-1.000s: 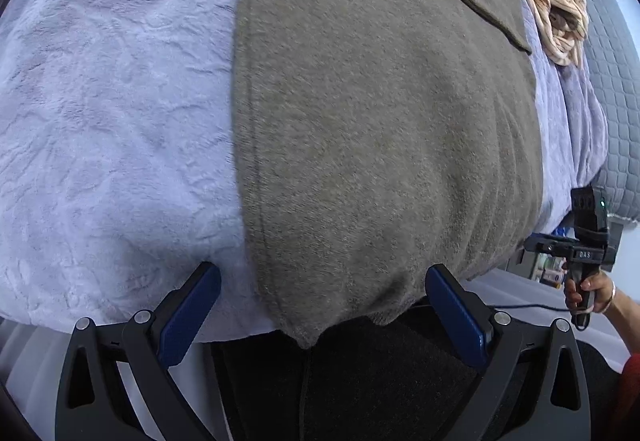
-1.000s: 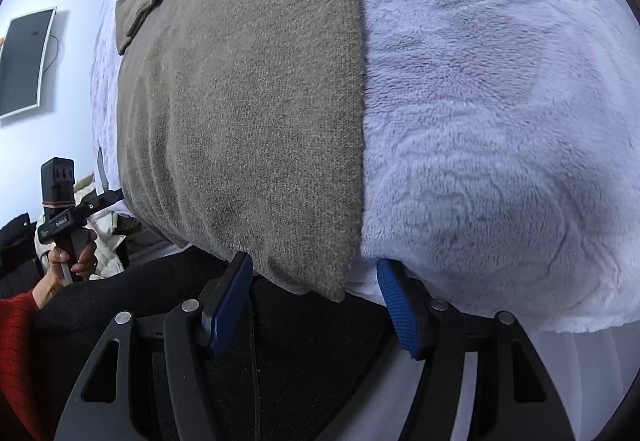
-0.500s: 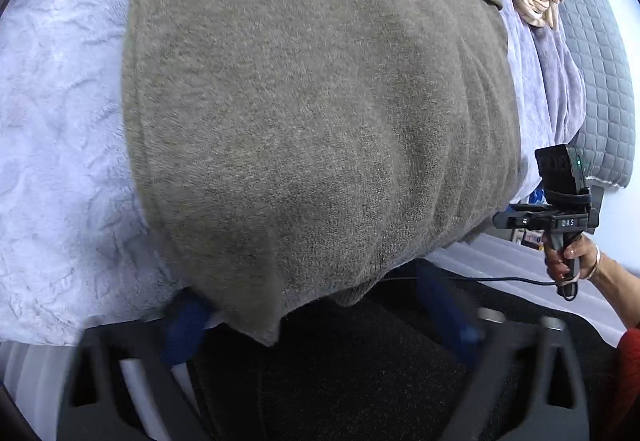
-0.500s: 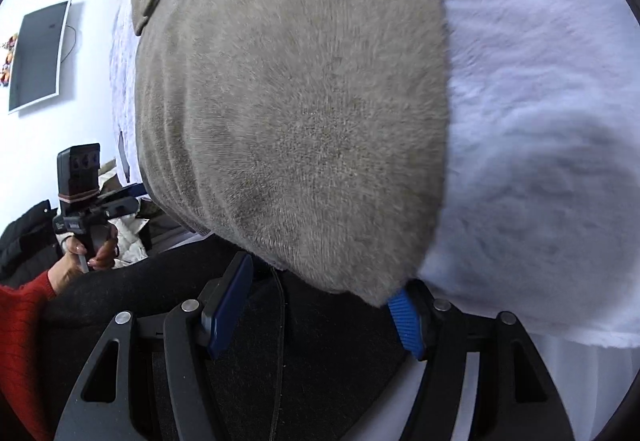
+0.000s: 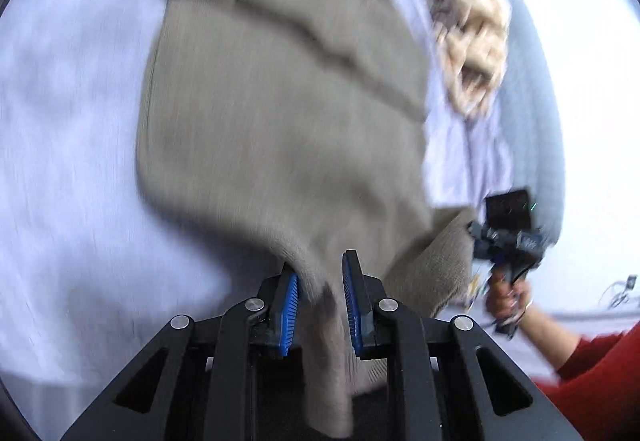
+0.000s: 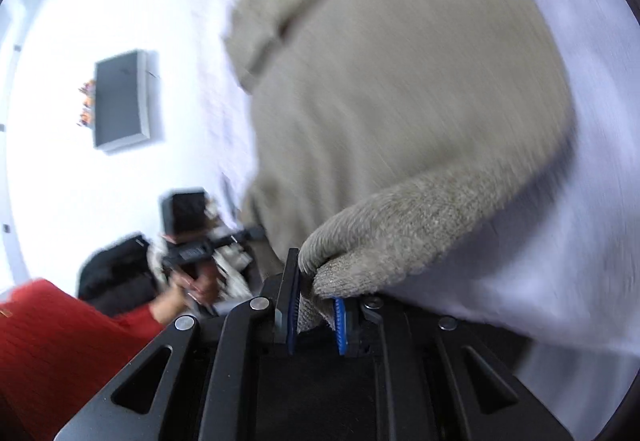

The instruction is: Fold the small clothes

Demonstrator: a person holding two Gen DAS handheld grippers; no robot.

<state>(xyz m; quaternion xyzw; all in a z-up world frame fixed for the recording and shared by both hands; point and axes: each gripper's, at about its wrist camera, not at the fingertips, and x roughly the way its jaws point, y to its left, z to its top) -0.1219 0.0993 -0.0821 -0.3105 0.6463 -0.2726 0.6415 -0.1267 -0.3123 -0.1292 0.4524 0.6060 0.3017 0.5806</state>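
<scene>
A grey-brown knit garment (image 5: 280,101) lies spread on the lilac fleece bed cover (image 5: 68,161), its upper part folded over. My left gripper (image 5: 318,265) is closing, and its blue pads pinch the garment's near left corner, which is lifted off the bed. In the right wrist view the same garment (image 6: 400,81) fills the middle. My right gripper (image 6: 316,281) is closing too, with the near right corner bunched between its pads and raised. The fabric's near edge sags between the two held corners. Both views are blurred by motion.
A pile of beige clothes (image 5: 468,33) lies at the far right of the bed, by a grey quilted headboard (image 5: 536,101). A dark screen (image 6: 120,101) hangs on the white wall. A red sleeve (image 6: 60,341) and a black bag (image 6: 116,269) are at the lower left.
Both grippers went from wide open around the garment's near corners to closed on them. Both have risen and tilted up, lifting the near edge off the bed.
</scene>
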